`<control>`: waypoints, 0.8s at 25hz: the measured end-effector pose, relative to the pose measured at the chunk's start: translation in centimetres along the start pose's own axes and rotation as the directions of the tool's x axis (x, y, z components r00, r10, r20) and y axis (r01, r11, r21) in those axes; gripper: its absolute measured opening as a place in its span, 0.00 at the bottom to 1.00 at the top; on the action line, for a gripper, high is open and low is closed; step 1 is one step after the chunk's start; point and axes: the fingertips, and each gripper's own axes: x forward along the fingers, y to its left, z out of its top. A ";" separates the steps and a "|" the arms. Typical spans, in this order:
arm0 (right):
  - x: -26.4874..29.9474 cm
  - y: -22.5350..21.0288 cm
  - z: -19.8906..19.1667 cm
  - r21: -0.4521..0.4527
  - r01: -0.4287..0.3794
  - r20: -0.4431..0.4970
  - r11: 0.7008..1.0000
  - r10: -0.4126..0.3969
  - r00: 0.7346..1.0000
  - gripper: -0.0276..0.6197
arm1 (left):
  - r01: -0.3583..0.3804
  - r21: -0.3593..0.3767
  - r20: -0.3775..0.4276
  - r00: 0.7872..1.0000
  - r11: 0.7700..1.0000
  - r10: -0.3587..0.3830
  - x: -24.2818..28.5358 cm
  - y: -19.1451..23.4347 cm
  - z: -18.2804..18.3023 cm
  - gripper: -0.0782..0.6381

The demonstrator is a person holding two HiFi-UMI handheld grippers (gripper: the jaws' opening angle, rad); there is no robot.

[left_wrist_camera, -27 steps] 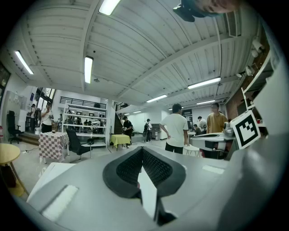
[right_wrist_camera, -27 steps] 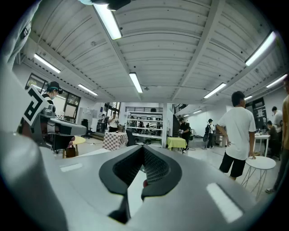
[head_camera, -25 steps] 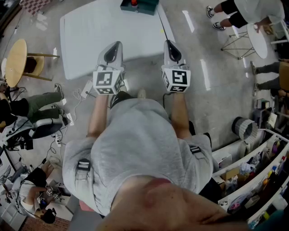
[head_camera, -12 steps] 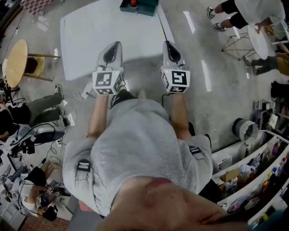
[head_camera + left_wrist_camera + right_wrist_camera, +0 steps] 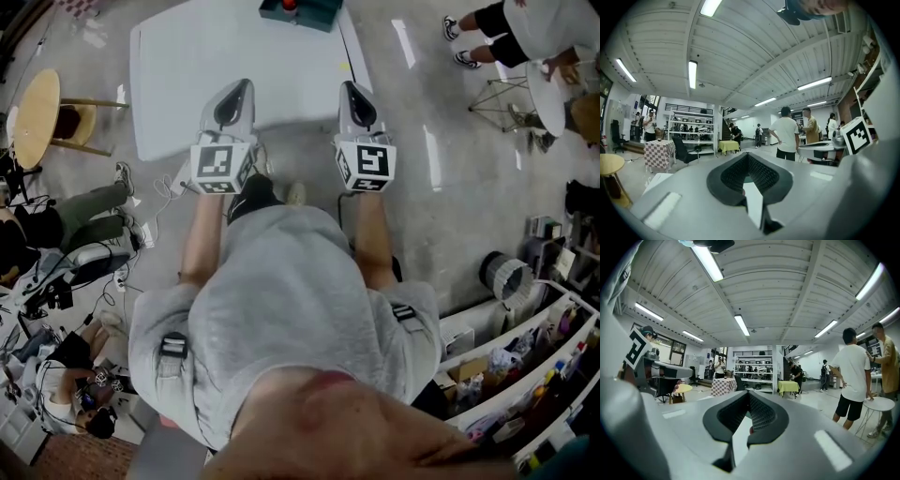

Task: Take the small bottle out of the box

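A teal box stands at the far edge of the white table, with something red showing in it; I cannot make out the small bottle. Both grippers are held side by side in front of the person's chest, short of the table's near edge and well away from the box. My left gripper is shut and empty, its black pads meeting. My right gripper is also shut with nothing between its pads. Both gripper views look out level across the hall, not at the table.
A round wooden table and seated people are on the left. A small white round table with people beside it is at the upper right. Shelves with goods line the lower right. Two people stand in the hall ahead.
The head view has shifted a little, so the table and box sit slightly further right and up. Both grippers stay shut in nearly the same place.
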 end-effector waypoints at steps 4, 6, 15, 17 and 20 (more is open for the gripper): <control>3.3 0.7 -0.5 0.001 -0.007 -0.011 1.000 0.007 1.000 0.05 | -0.006 -0.005 -0.004 1.000 1.000 0.006 1.8 2.8 -0.5 0.12; 4.6 0.8 -0.6 0.000 -0.005 -0.017 1.000 0.005 1.000 0.05 | -0.009 -0.004 -0.003 1.000 1.000 0.009 2.7 3.9 -0.6 0.12; 13.7 1.9 -1.6 0.010 -0.025 -0.058 1.000 0.025 0.998 0.05 | 0.020 -0.047 -0.041 0.999 0.999 -0.022 8.7 9.8 -2.9 0.12; 15.0 2.2 -1.8 0.007 -0.031 -0.070 0.999 0.031 0.997 0.05 | 0.020 -0.052 -0.053 0.998 0.998 -0.022 9.4 10.6 -3.4 0.12; 16.7 2.1 -2.0 0.010 -0.032 -0.090 0.999 0.032 0.995 0.05 | 0.022 -0.059 -0.077 0.997 0.998 -0.027 10.7 11.5 -4.1 0.12</control>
